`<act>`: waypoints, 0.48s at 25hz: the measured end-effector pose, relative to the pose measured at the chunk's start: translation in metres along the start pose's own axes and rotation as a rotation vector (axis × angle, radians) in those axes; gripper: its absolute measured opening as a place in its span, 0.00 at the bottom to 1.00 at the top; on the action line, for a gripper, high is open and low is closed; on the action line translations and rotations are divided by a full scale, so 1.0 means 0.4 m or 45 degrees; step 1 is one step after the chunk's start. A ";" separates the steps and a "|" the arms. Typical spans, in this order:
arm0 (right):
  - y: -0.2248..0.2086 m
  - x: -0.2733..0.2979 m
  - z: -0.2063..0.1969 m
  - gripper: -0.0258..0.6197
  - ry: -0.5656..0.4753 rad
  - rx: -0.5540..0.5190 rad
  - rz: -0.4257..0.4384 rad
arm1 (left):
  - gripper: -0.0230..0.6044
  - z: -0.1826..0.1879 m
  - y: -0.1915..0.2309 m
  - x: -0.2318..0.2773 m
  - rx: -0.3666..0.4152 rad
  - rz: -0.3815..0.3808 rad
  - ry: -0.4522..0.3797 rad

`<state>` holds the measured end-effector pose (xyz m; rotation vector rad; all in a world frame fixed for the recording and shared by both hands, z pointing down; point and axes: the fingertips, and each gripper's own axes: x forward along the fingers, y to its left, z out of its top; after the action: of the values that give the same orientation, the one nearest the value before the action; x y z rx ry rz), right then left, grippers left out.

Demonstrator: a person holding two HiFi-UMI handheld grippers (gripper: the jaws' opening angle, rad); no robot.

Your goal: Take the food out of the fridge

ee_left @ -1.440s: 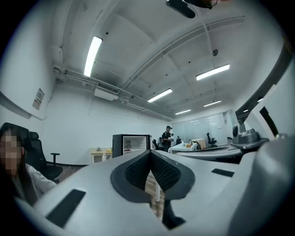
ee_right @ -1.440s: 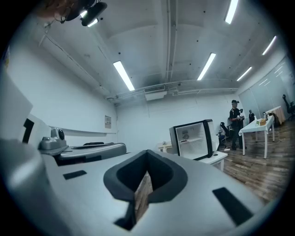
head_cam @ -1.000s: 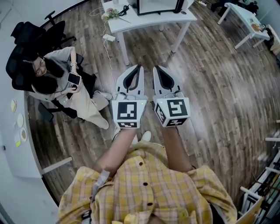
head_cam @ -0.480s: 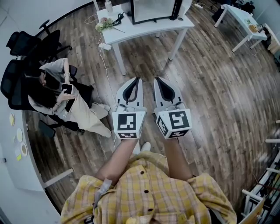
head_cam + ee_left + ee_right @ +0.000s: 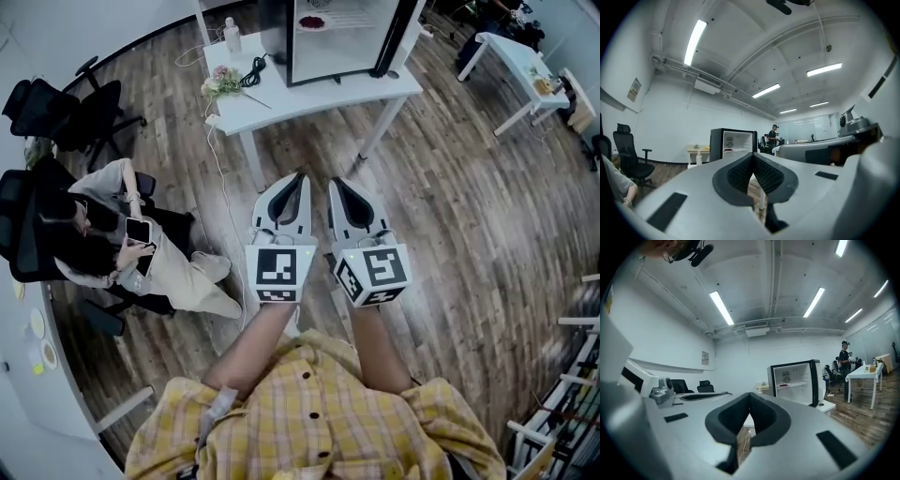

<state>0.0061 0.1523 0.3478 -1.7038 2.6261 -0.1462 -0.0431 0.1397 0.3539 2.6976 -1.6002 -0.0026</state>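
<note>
Food (image 5: 312, 21) on a shelf inside the fridge (image 5: 274, 33), too small to tell its shape or long axis. Fridge upright on the white table (image 5: 309, 94), door open, open front facing the grippers. Left gripper (image 5: 296, 178) and right gripper (image 5: 335, 183) side by side, level, pointed at the fridge and well short of it. Jaws of both closed together, nothing between them. Flowers (image 5: 221, 84) and a bottle (image 5: 232, 36) on the same table. Wooden floor (image 5: 469, 216) below, seated person (image 5: 112, 248) with a phone at the left.

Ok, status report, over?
Left gripper, right gripper shut, empty. Fridge ahead on table, food on shelf inside. Path open; seated person off left.
</note>
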 end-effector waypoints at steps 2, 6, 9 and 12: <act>-0.016 0.052 0.019 0.05 -0.004 -0.010 -0.009 | 0.05 0.016 0.031 0.045 -0.001 -0.006 -0.010; -0.044 0.149 0.028 0.05 0.003 -0.023 -0.020 | 0.05 0.021 0.095 0.127 -0.015 -0.012 -0.012; -0.070 0.214 0.030 0.05 0.017 -0.019 -0.041 | 0.05 0.021 0.151 0.179 -0.029 -0.002 -0.009; -0.082 0.269 0.031 0.05 0.042 0.013 -0.039 | 0.05 0.027 0.188 0.225 -0.016 -0.017 -0.007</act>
<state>-0.0074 0.0401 0.3428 -1.7546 2.6181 -0.1887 -0.0661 0.0247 0.3435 2.7015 -1.5781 -0.0194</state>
